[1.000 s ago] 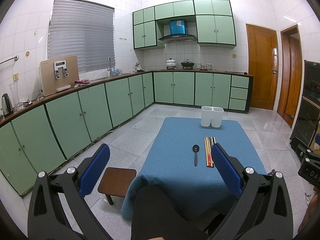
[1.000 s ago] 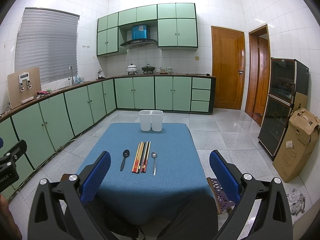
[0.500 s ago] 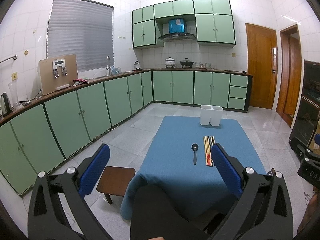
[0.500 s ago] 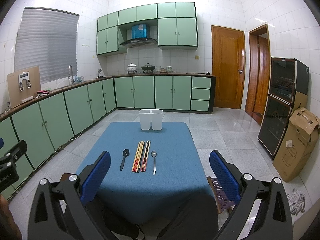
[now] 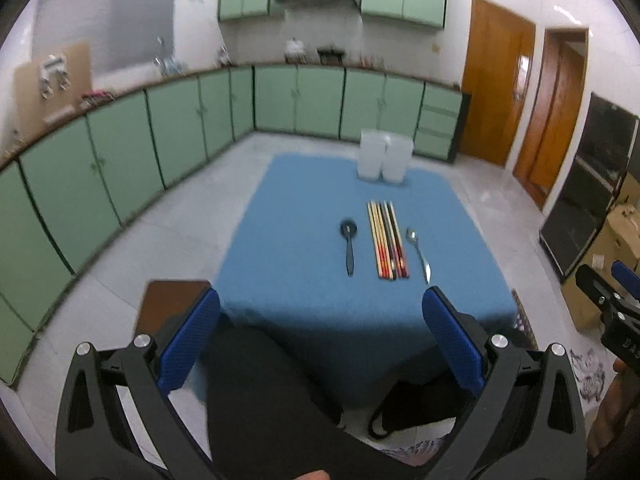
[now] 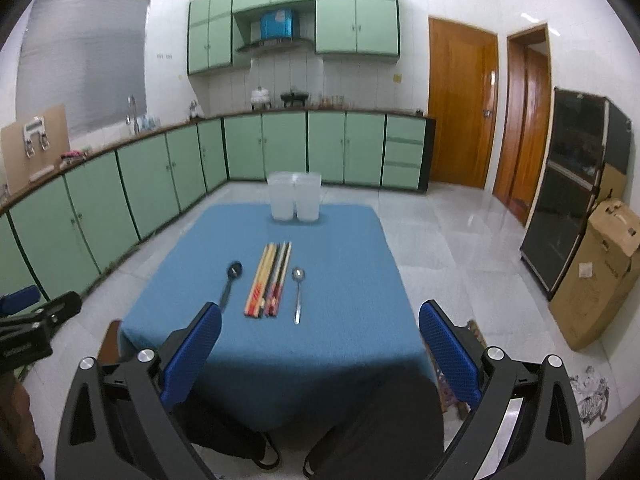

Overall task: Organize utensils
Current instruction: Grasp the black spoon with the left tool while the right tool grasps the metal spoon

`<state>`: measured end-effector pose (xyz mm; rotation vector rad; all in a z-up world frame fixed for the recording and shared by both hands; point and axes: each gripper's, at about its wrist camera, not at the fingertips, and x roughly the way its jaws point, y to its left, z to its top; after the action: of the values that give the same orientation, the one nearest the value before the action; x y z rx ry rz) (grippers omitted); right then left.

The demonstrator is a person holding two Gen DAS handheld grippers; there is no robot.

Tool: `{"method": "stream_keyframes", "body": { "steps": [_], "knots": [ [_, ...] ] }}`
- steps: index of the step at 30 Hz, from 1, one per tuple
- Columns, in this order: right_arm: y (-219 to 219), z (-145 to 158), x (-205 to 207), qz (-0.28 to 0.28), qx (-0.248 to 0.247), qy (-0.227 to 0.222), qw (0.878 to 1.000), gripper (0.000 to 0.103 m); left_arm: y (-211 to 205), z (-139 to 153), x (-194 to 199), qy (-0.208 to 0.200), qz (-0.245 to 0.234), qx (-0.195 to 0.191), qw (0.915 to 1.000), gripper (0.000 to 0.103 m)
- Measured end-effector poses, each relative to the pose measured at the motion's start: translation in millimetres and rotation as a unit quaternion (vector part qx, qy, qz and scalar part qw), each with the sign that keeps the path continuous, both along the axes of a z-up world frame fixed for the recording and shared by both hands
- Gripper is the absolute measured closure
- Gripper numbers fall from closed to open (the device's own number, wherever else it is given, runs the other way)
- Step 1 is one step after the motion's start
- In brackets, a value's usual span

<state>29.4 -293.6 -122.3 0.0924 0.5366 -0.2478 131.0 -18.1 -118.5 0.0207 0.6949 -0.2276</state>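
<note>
Both grippers, left [image 5: 320, 336] & right [image 6: 320, 344], wide, empty; chopsticks [image 6: 268, 280] ahead on table.

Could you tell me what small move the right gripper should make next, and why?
Probably lower the right gripper forward toward the metal spoon. Both grippers are open and hold nothing, above the table's near edge. The spoon lies apart on the right of the chopsticks, nearest this gripper, and the white holder stands beyond.
</note>
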Motion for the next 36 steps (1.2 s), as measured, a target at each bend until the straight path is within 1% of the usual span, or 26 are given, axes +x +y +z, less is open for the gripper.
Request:
{"method": "stream_keyframes", "body": {
  "steps": [4, 7, 9, 11, 13, 14, 15, 17, 20, 23, 24, 26, 29, 32, 33, 34, 35, 36],
  "knots": [
    [-14.8, -40.5, 47.5, 0.013, 0.017, 0.05, 0.999, 0.006, -11.9, -47.7, 53.9, 0.049, -0.02, 0.005, 0.9986, 0.005],
    [-22.3, -71.3, 79.8, 0.023, 0.035, 0.082, 0.996, 0.012, -23.0, -79.3, 89.7, 0.067, -0.031, 0.016, 0.9971, 0.005],
    [-27.3, -95.1, 104.1, 0.031, 0.053, 0.108, 0.992, 0.019, -27.8, -97.5, 112.0, 0.086, -0.039, 0.012, 0.9955, 0.005],
    [-29.9, -116.9, 124.8, 0.033, 0.057, 0.121, 0.99, 0.024, -33.4, -112.9, 129.5, 0.096, -0.046, 0.008, 0.9943, 0.005],
    [-31.9, -135.2, 145.5, 0.041, 0.065, 0.133, 0.988, 0.03, -39.4, -130.1, 148.9, 0.109, -0.046, 0.015, 0.9929, 0.005],
    [-32.8, -141.3, 152.1, 0.045, 0.07, 0.136, 0.987, 0.037, -42.1, -137.9, 158.7, 0.115, -0.047, 0.014, 0.9922, 0.005],
    [-33.5, -149.0, 159.6, 0.048, 0.074, 0.14, 0.986, 0.041, -44.0, -143.8, 164.5, 0.117, -0.048, 0.014, 0.9919, 0.005],
    [-34.1, -163.1, 178.2, 0.052, 0.083, 0.15, 0.984, 0.042, -49.8, -156.4, 178.5, 0.125, -0.049, 0.019, 0.9907, 0.005],
    [-35.6, -177.3, 194.4, 0.056, 0.087, 0.155, 0.982, 0.045, -59.5, -170.2, 194.1, 0.135, -0.053, 0.027, 0.9891, 0.005],
    [-37.6, -187.7, 205.1, 0.06, 0.092, 0.159, 0.981, 0.051, -66.6, -182.2, 206.9, 0.146, -0.053, 0.038, 0.9871, 0.005],
    [-37.9, -191.3, 209.3, 0.062, 0.094, 0.16, 0.981, 0.055, -70.5, -185.3, 209.7, 0.149, -0.053, 0.039, 0.9867, 0.005],
    [-39.0, -194.4, 213.9, 0.066, 0.095, 0.153, 0.981, 0.056, -74.6, -191.8, 216.5, 0.148, -0.049, 0.049, 0.9866, 0.005],
    [-37.2, -196.2, 218.9, 0.07, 0.079, 0.143, 0.984, 0.057, -82.3, -195.5, 219.9, 0.127, -0.048, 0.073, 0.9881, 0.005],
    [-34.2, -197.1, 222.1, 0.073, 0.056, 0.135, 0.986, 0.061, -83.0, -195.4, 217.6, 0.108, -0.046, 0.07, 0.9906, 0.006],
    [-34.0, -197.4, 222.1, 0.076, 0.049, 0.13, 0.987, 0.066, -82.5, -195.4, 215.9, 0.102, -0.046, 0.068, 0.9913, 0.008],
    [-34.1, -197.6, 221.4, 0.077, 0.044, 0.127, 0.988, 0.068, -82.2, -195.0, 213.3, 0.095, -0.046, 0.065, 0.9923, 0.01],
    [-34.7, -197.8, 221.7, 0.08, 0.042, 0.123, 0.988, 0.071, -82.3, -194.6, 210.8, 0.09, -0.048, 0.063, 0.9928, 0.016],
    [-35.2, -198.0, 221.9, 0.082, 0.04, 0.12, 0.989, 0.075, -82.8, -192.7, 206.3, 0.082, -0.055, 0.056, 0.9936, 0.027]
  ]
}}
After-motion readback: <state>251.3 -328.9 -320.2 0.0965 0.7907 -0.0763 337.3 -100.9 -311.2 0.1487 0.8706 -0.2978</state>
